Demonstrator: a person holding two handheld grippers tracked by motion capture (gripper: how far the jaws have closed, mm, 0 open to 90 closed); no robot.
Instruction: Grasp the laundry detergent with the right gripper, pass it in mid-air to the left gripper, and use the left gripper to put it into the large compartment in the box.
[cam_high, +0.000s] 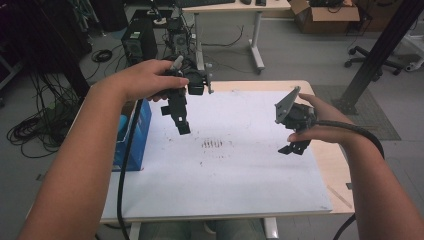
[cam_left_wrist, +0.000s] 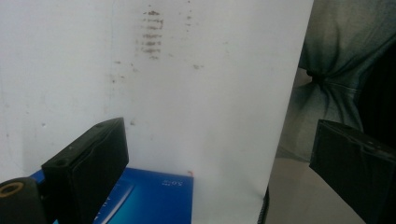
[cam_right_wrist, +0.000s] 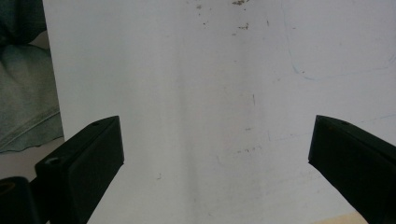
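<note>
White sheet (cam_high: 240, 170) bare between grippers; blue box (cam_high: 134, 135) left.

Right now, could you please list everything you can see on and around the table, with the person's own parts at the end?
White sheet: one, white with dark smudges near its middle, covering most of the table.
Table: one, light wood top, bare along its right edge.
Blue box: one, blue, at the table's left edge beside the sheet.
Cardboard box: one, brown, on the floor far behind.
Desk: one, pale top, behind the table.
Office chair: one, black base, floor at right.
Left gripper: one, black, held above the sheet, open.
Right gripper: one, black, above the sheet's right part, open.
</note>
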